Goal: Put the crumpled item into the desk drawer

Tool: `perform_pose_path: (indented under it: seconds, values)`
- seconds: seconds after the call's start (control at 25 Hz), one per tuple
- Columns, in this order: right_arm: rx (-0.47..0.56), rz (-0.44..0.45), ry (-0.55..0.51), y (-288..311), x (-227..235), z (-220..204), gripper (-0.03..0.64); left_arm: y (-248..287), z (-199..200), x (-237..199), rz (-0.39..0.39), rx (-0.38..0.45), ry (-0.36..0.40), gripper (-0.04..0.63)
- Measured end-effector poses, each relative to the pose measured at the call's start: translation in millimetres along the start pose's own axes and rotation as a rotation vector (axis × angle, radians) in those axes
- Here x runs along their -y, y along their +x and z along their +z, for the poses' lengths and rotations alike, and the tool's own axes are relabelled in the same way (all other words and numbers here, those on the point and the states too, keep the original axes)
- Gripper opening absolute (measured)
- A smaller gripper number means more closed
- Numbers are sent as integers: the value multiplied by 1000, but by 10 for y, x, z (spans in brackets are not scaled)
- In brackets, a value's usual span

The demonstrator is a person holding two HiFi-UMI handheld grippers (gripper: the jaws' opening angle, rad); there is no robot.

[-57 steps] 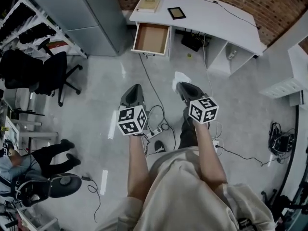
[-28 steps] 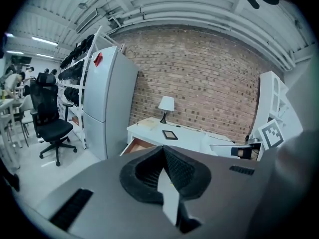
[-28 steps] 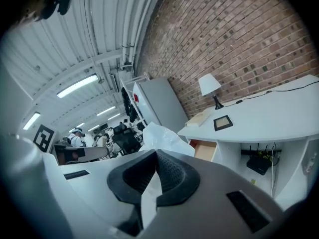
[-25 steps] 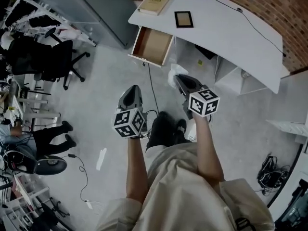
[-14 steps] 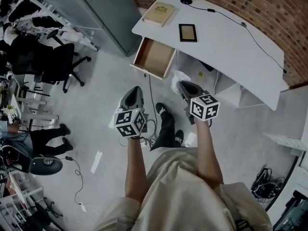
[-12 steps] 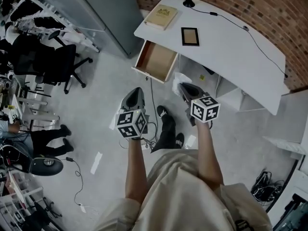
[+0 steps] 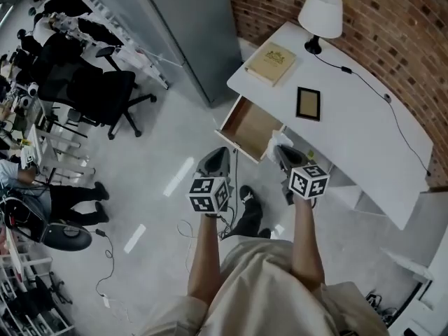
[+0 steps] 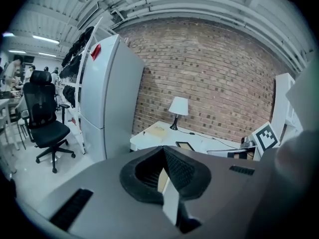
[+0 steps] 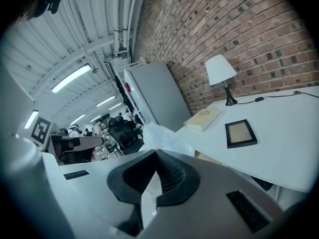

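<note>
My right gripper point(image 7: 281, 150) is shut on the crumpled item point(image 7: 277, 143), a white wad of thin plastic that sticks out past the jaw tips. It hangs at the right front corner of the open desk drawer point(image 7: 249, 127), whose wooden inside is bare. In the right gripper view the crumpled item point(image 9: 163, 137) bulges above the closed jaws of the right gripper point(image 9: 156, 153). My left gripper point(image 7: 216, 161) is shut and holds nothing, a little short of the drawer front. The left gripper view shows the left gripper point(image 8: 163, 149) pointing at the white desk point(image 8: 164, 139).
On the white desk point(image 7: 350, 142) lie a tan book point(image 7: 269, 63), a dark picture frame point(image 7: 308, 103) and a lamp point(image 7: 320, 15). A grey cabinet point(image 7: 189, 26) stands left of it against the brick wall. Office chairs point(image 7: 94, 96) and cables point(image 7: 185, 229) are on the floor.
Both grippers have moved forward toward the desk, and the drawer now lies right in front of them. The right gripper still holds the crumpled item.
</note>
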State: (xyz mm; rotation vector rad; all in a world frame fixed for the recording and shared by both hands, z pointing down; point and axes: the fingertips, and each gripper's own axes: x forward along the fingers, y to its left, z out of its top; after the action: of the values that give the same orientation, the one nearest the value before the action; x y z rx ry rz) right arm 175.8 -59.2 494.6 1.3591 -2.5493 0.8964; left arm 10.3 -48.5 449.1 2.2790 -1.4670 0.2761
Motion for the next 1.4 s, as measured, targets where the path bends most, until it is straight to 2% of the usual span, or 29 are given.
perform_pose_path:
  seconds: [0.28, 0.52, 0.64, 0.84, 1.12, 1.4]
  values:
    - [-52, 36, -12, 769, 98, 256, 28, 470, 218, -488, 49, -16, -24, 15]
    - [-64, 62, -37, 1298, 101, 468, 28, 840, 338, -739, 42, -26, -13, 15]
    - [-80, 70, -51, 1447, 102, 457, 28, 938, 365, -849, 48, -16, -33, 15]
    - [-126, 75, -60, 1605, 139, 292, 28, 1040, 179, -998, 64, -42, -77, 15]
    - [-214, 117, -140, 1856, 238, 157, 28, 1246, -56, -1152, 125, -60, -159, 15]
    - [-312, 138, -211, 2045, 408, -110, 28, 1396, -568, -1209, 173, -129, -251, 15]
